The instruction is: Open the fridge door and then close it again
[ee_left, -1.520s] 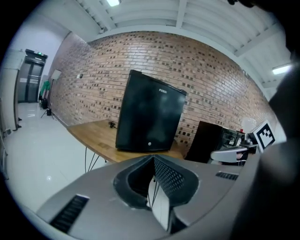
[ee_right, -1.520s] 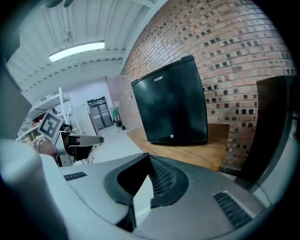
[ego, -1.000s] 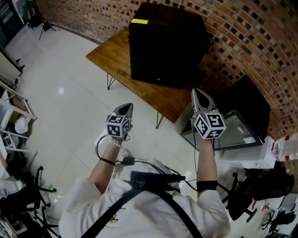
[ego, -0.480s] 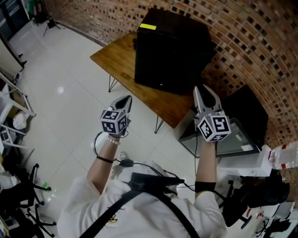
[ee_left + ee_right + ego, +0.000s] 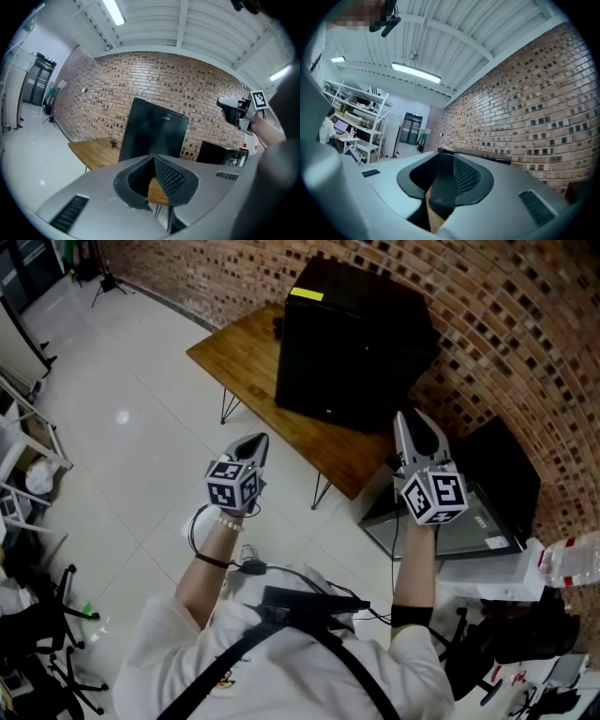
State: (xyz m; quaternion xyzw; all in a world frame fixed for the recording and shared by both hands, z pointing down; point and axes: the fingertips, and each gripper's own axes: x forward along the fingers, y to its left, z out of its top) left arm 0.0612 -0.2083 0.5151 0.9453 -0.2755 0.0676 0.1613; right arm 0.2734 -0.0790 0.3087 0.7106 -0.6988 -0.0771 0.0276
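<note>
Head view, fridge: the black fridge (image 5: 356, 343) stands on the wooden bench (image 5: 239, 348), right by the brick wall (image 5: 525, 352). Its door looks shut.
Head view, grippers: the left gripper (image 5: 255, 441) and the right gripper (image 5: 418, 420) are both up in the air. They are near the fridge but do not touch it.
Left gripper view, jaws: they are pressed together with nothing in them.
Left gripper view, fridge: it is straight ahead and well apart, with a flat, closed front (image 5: 152, 131). No handle can be made out.
Right gripper view, jaws: they are a little apart and have just been opening. Nothing is between them. Only a dark strip and a bit of wood show through the gap.
Done so far: most likely nothing, since the door is shut and no gripper is on it.
Probably next: the parted right gripper looks ready to go to the door.
Still to do: reach the door's edge, pull it open, then push it shut.
</note>
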